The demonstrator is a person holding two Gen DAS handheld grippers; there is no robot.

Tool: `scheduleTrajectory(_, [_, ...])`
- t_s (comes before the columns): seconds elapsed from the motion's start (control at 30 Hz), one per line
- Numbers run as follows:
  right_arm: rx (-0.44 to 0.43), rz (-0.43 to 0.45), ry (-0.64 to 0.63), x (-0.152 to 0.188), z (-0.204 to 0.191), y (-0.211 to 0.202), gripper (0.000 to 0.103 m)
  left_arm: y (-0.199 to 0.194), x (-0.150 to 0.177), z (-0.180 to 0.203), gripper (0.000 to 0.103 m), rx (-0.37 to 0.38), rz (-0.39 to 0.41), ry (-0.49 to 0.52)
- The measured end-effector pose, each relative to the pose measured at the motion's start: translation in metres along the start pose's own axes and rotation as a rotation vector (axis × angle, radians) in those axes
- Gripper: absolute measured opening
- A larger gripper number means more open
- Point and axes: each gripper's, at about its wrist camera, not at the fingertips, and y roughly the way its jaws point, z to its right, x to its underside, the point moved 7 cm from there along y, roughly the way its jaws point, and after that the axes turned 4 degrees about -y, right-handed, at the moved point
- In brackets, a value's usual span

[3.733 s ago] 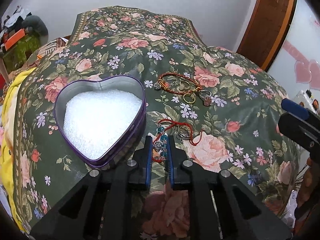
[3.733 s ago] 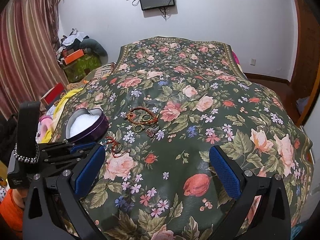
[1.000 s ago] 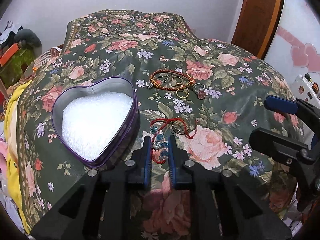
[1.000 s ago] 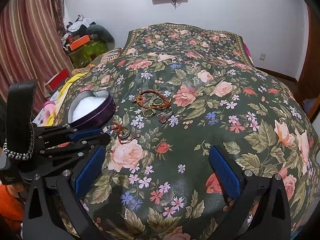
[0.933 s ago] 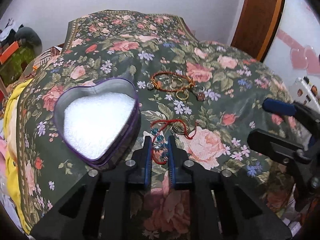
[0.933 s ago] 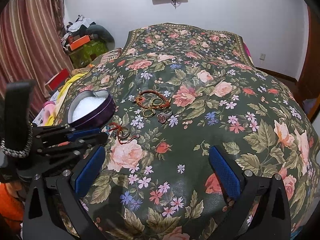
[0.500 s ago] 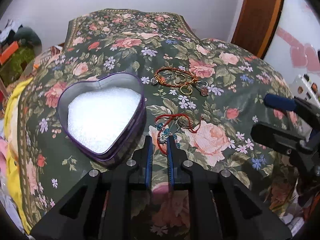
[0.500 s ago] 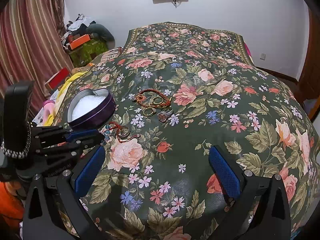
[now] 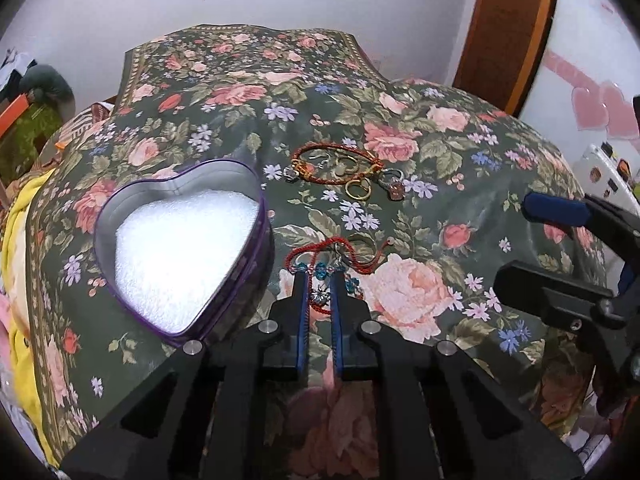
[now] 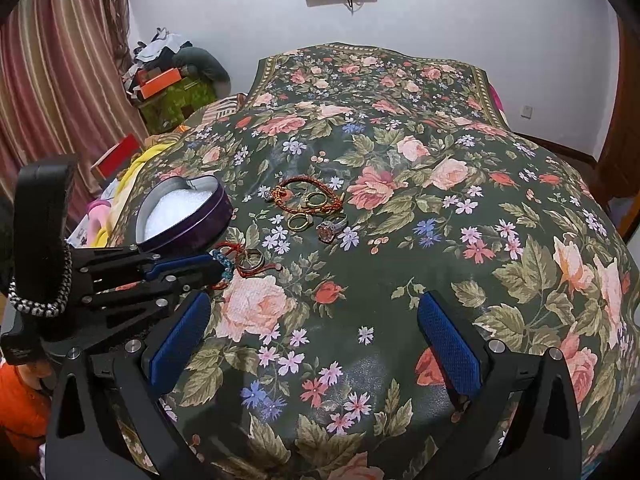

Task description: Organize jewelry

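A purple heart-shaped tin (image 9: 262,216) lined with white foam lies on the floral bed cover; it also shows in the right wrist view (image 10: 216,204). My left gripper (image 9: 320,276) is shut on a red cord bracelet with blue beads (image 9: 320,268), just right of the tin; the bracelet also shows in the right wrist view (image 10: 228,262), with rings beside it. Farther back lie an orange-red bracelet (image 9: 332,162), gold rings (image 9: 358,190) and a stone ring (image 9: 394,186). My right gripper (image 10: 316,340) is wide open and empty above the cover.
The floral cover (image 10: 440,208) spans the whole bed. Clutter and an orange box (image 10: 160,80) stand at the far left by striped curtains. A wooden door (image 9: 508,32) is at the right. A yellow cloth (image 9: 16,216) hangs off the left edge.
My left gripper has stayed shut on the beaded bracelet and has shifted slightly, closer to the cover. The right gripper has stayed open.
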Motion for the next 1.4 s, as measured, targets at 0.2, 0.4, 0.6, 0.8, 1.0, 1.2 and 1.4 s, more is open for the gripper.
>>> scheduleTrajectory(0.2, [-0.007,-0.016,-0.011,0.001,-0.006,0.003,0.103,-0.030,-0.011,-0.010,0.009,0.031,0.068,-0.062])
scheduleTrajectory(0.4, [-0.023,-0.051,-0.057,0.001,-0.023,0.012,0.103,-0.062,-0.017,-0.020,0.009,0.051,0.137,-0.096])
scheduleTrajectory(0.6, [-0.033,-0.092,-0.116,-0.001,-0.045,0.025,0.103,-0.083,-0.010,-0.039,0.009,0.051,0.169,-0.132])
scheduleTrajectory(0.8, [-0.106,-0.137,-0.165,-0.002,-0.079,0.035,0.097,-0.089,0.005,-0.061,0.009,0.060,0.162,-0.184])
scheduleTrajectory(1.0, [-0.144,-0.197,-0.252,0.003,-0.110,0.052,0.077,-0.090,0.023,-0.080,0.009,0.064,0.150,-0.232])
scheduleTrajectory(1.2, [-0.169,-0.214,-0.280,0.002,-0.126,0.060,0.069,-0.087,0.036,-0.094,0.009,0.073,0.134,-0.274])
scheduleTrajectory(1.4, [-0.190,-0.226,-0.291,-0.005,-0.133,0.068,0.053,-0.084,0.042,-0.098,0.009,0.079,0.122,-0.288])
